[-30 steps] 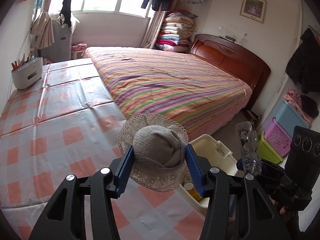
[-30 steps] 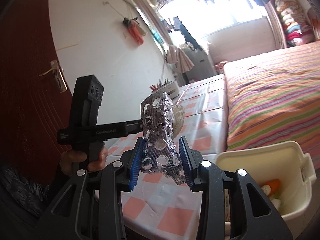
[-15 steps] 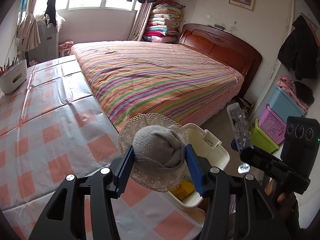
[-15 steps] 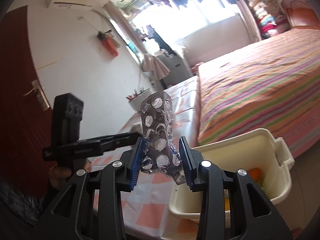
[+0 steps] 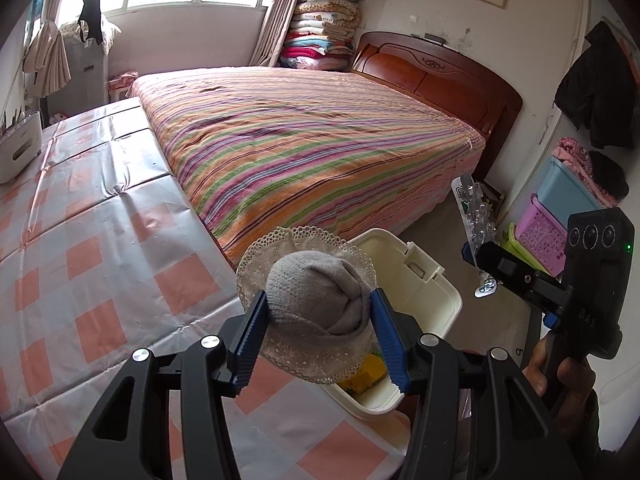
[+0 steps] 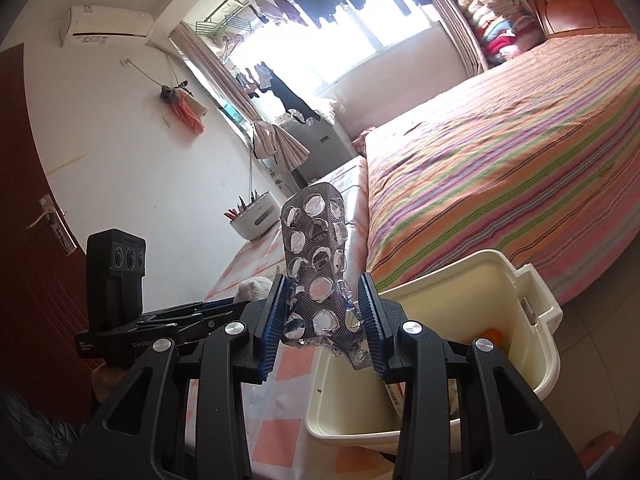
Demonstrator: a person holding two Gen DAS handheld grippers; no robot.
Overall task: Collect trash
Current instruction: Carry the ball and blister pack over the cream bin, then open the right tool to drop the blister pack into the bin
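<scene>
Left tool: blue ribbed pads clamped on a rolled grey knitted sock with a cream lace cuff, one pad on each side of the bundle, the lace frill spreading out above and below the grip. The sock is held in the air over the near edge of the tabletop, which wears a glossy cloth of orange and white checks, and it partly overlaps the rim of the cream plastic bin as seen from this wrist. The bin stands off that tabletop edge, between it and the bed with the striped multicolour cover; something yellow-orange lies in its bottom. Right tool: pads clamped on the lower part of an emptied silver blister pack with burst pockets, which stands roughly upright, tilted a little, its top well clear of the pads. From the right wrist the pack's lower end overlaps the near rim of the same bin. Each wrist view catches the other tool beside it, held by a hand on a black grip. A white oval holder with pens sits at the far end of the tabletop, near the wall.
</scene>
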